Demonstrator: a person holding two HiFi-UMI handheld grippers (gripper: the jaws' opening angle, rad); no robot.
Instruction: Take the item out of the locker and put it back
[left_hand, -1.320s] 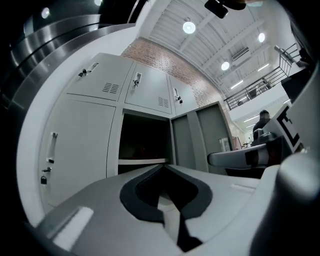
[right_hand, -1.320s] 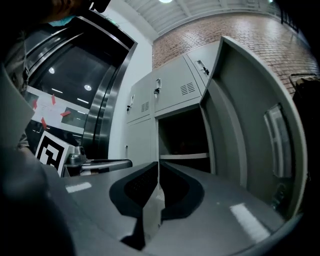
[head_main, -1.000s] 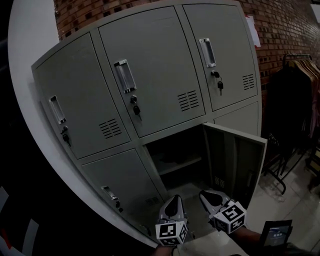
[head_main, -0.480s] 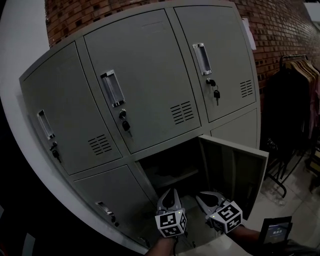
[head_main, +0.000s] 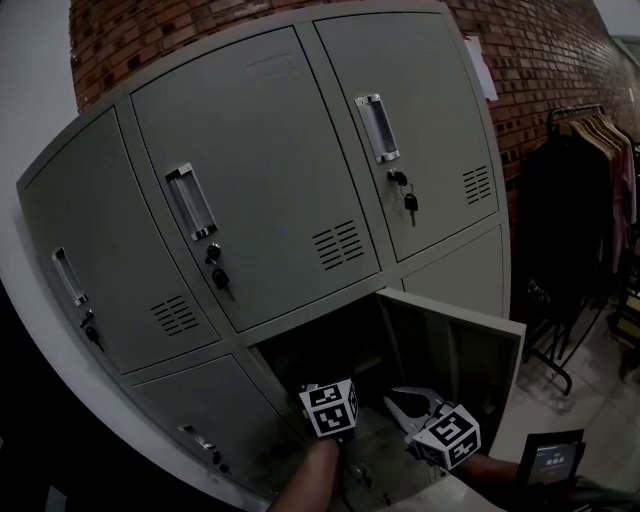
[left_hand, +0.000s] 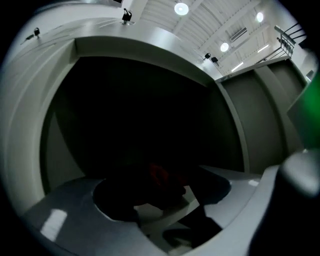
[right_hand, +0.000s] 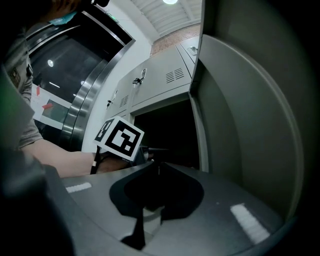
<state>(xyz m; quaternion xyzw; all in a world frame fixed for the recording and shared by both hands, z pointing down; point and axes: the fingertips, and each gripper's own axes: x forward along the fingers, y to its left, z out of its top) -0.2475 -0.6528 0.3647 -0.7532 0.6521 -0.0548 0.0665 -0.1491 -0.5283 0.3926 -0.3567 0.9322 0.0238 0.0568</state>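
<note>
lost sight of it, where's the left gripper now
Head view, bottom centre: the left gripper reaches into the open lower locker, just left of the right gripper by the door. Its jaws have just been opening, nothing clamped between them.

The lockers (head_main: 250, 200) are painted a plain pale grey, and the wall (head_main: 560, 60) behind them is laid in red-brown brick. A black-and-white pattern of squares is borne by each marker cube (head_main: 330, 408). A dull red item (left_hand: 159, 174) is made out against the black locker interior. Dark, nearly black clothes (head_main: 570, 220) are seen.
</note>
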